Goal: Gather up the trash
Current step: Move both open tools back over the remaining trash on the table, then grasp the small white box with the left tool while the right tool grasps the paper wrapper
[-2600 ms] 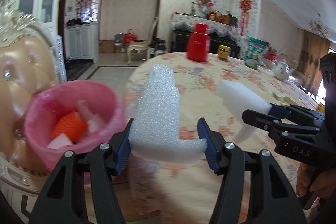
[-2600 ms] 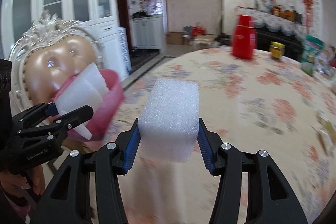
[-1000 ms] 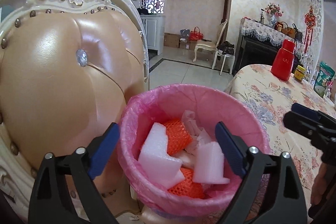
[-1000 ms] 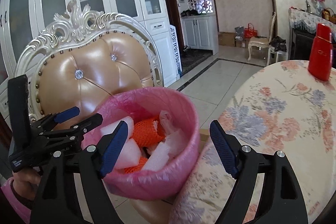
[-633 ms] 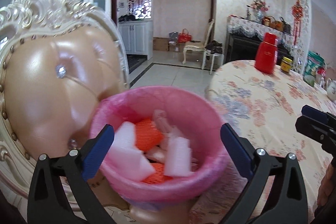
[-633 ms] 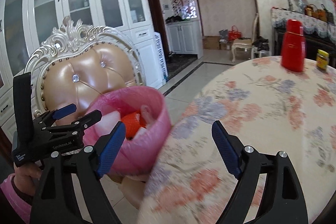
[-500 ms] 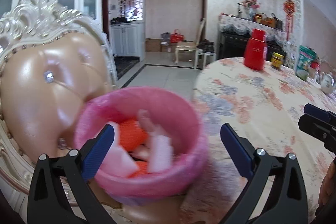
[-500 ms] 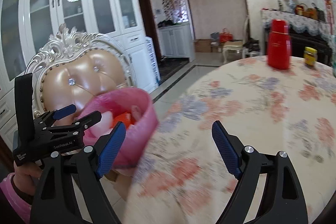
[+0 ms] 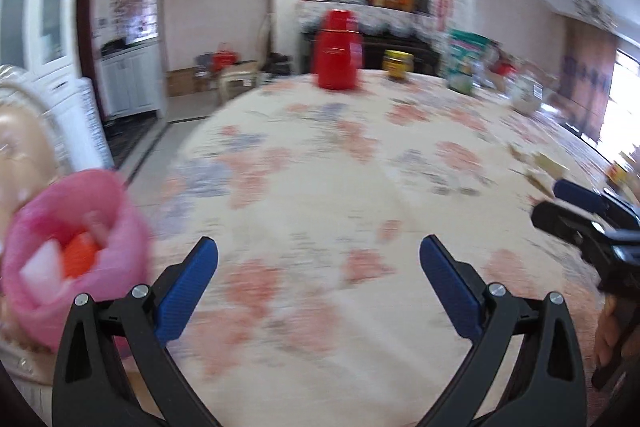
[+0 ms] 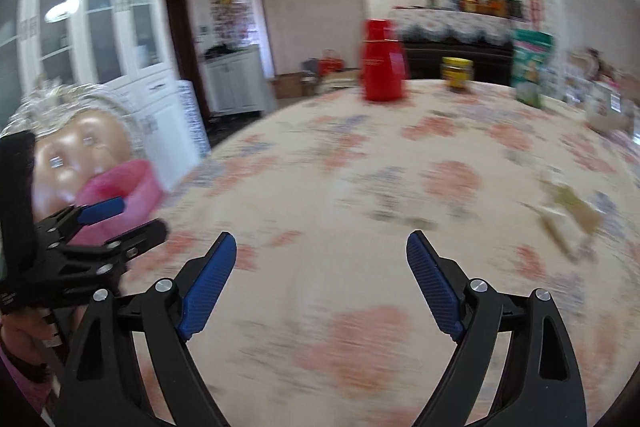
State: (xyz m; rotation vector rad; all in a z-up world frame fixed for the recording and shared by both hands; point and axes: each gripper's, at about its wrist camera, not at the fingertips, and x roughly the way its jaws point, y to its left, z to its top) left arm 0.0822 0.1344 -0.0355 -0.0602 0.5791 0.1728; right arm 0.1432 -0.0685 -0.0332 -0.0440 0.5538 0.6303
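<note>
Both hand-held grippers empty over the floral bench, pink bin off to the left

Left hand-held gripper [image 9: 319, 257] spread wide, nothing btwn its blue pads; right hand-held gripper [image 10: 321, 254] has jaws opening, also nothing btwn them. Bin [image 9: 60, 263] w/ pink liner sits by the bench [image 9: 320, 187] edge at left, in front of a tan chair [image 10: 80, 147]; white foam and orange bits [image 9: 80, 259] lie inside. Small pale scraps [image 10: 568, 215] lie on the cloth to the right, too blurred to tell what. Far side of bench: red flask [image 9: 339, 50], yellow jar [image 9: 397, 65], green pack [image 10: 530, 73]. Each gripper shows at the edge of the other's view, a hand [image 9: 612, 343] under it
</note>
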